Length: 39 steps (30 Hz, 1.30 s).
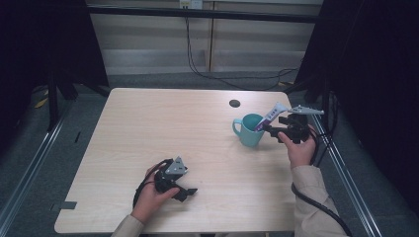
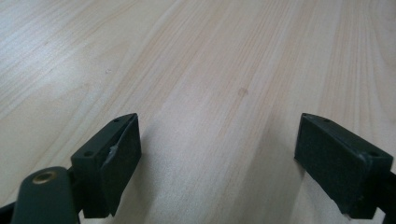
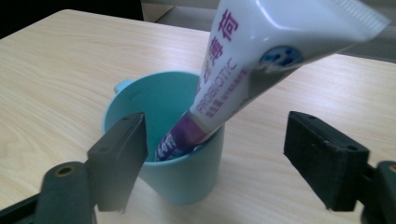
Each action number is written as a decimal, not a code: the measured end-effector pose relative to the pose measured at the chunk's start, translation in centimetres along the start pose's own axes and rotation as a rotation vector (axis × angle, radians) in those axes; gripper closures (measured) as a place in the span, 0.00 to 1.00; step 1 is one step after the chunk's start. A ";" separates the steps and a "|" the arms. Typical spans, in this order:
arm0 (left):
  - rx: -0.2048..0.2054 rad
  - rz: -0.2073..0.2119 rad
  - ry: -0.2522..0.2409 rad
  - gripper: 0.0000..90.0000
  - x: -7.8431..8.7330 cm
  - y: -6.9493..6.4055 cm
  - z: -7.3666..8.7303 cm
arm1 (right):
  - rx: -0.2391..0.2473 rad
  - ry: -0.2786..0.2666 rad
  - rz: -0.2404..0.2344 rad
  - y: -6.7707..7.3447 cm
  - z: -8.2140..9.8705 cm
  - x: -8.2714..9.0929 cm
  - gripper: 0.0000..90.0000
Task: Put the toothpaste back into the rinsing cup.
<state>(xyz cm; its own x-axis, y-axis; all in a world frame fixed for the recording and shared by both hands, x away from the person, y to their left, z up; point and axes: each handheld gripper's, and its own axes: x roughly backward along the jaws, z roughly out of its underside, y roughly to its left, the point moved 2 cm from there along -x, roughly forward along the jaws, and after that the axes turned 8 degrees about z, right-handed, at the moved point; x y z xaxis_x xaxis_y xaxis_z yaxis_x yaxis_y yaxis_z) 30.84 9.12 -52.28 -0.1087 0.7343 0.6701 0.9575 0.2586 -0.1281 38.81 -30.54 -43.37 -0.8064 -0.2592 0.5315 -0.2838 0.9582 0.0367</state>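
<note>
Toothpaste tube (image 3: pixel 243 70) stands cap-end down in a teal mug (image 3: pixel 180 177), leaning out over the mug's rim toward the right, its flat crimped end highest. The mug (image 1: pixel 248 130) sits on the right half of the wooden table (image 1: pixel 163 128), handle pointing left, near a dark round hole (image 1: pixel 234 103) in the tabletop on its far side. Printed along the white and purple tube is "PROBIOTIC", beside purple Chinese characters and a line too small to read.

The right gripper (image 3: pixel 212 161) is held level just right of the mug, its jaws spread wide either side of the tube and touching neither tube nor mug. The right hand (image 1: pixel 298 148) grips it from below, sleeve reaching in from the near edge.

The left gripper (image 1: pixel 185 190) rests low at the table's near left, well apart from the mug, in the left hand (image 1: pixel 149 195). Its jaws stand wide apart over bare wood.
</note>
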 end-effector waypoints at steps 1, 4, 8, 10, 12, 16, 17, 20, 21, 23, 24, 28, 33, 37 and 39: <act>0.000 0.000 0.000 0.16 0.0 0.0 0.0 | 0.009 0.007 -0.004 0.0 0.1 0.1 0.20; 0.000 0.001 0.000 0.16 0.0 0.0 0.0 | 0.025 0.017 -0.007 0.2 0.4 0.3 0.19; 0.000 0.002 0.001 0.16 0.0 0.0 0.0 | 0.021 0.021 -0.021 0.4 0.8 0.8 0.17; 0.000 0.003 0.001 0.16 0.0 0.0 0.0 | 0.018 0.021 -0.032 0.5 1.0 1.1 0.17; 0.001 0.003 -0.001 0.16 0.0 0.0 0.0 | 0.032 0.029 -0.036 0.6 1.1 1.4 0.16; 0.000 0.003 0.000 0.15 0.0 0.0 0.0 | 0.048 0.032 -0.050 0.9 1.4 2.0 0.15; 0.001 0.003 0.000 0.15 0.0 0.0 0.0 | 0.047 0.030 -0.055 1.0 1.4 2.2 0.15; -0.001 0.004 0.001 0.15 0.0 0.0 0.0 | 0.057 0.031 -0.070 1.4 1.5 2.5 0.15; -0.002 0.005 0.001 0.15 0.0 0.0 0.0 | 0.064 0.032 -0.076 1.5 1.6 2.6 0.15; -0.002 0.005 0.001 0.15 0.0 0.0 0.0 | 0.068 0.032 -0.084 1.9 1.6 2.8 0.15; -0.002 0.005 0.001 0.15 0.0 0.0 0.0 | 0.073 0.031 -0.088 2.0 1.6 2.9 0.15; -0.002 0.005 0.002 0.15 0.0 0.0 0.0 | 0.089 0.026 -0.100 2.6 1.7 3.3 0.15; 0.000 0.004 0.000 0.15 0.0 0.0 0.0 | 0.114 0.037 -0.123 3.2 2.2 3.8 0.15; 0.000 0.004 0.000 0.15 0.0 0.0 0.0 | 0.132 0.041 -0.140 3.7 2.7 4.2 0.15; 0.000 0.004 0.000 0.15 0.0 0.0 0.0 | 0.139 0.046 -0.145 3.8 3.1 4.5 0.15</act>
<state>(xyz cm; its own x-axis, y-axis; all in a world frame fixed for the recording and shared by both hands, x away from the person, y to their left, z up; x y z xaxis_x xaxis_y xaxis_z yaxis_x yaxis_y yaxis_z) 30.83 9.11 -52.29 -0.1046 0.7352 0.6697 0.9580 0.2553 -0.1308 32.50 -28.40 -43.47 -0.7283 -0.3841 0.5675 -0.4666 0.8845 -0.0002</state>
